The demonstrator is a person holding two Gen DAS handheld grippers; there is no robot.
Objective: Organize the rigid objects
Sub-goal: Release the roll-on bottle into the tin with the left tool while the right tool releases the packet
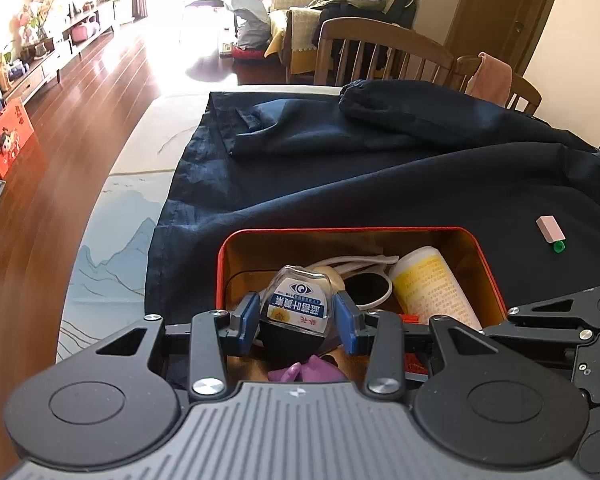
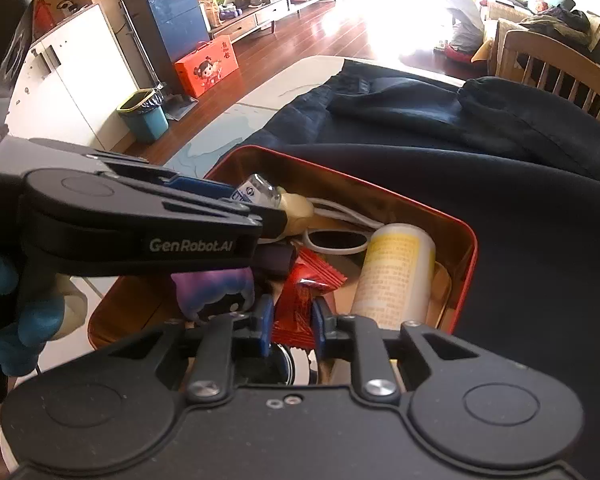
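A red tin box with a gold inside sits on a dark cloth; it also shows in the right wrist view. My left gripper is shut on a small clear bottle with a blue eye label, held over the box's near left part. The bottle's top shows in the right wrist view past my left gripper's side. My right gripper hangs over the box with its jaws around a red packet. In the box lie a yellow-white bottle, a white-rimmed round piece and a purple item.
A pink eraser and a green cap lie on the dark cloth right of the box. A folded dark garment lies at the table's far side. Wooden chairs stand behind the table.
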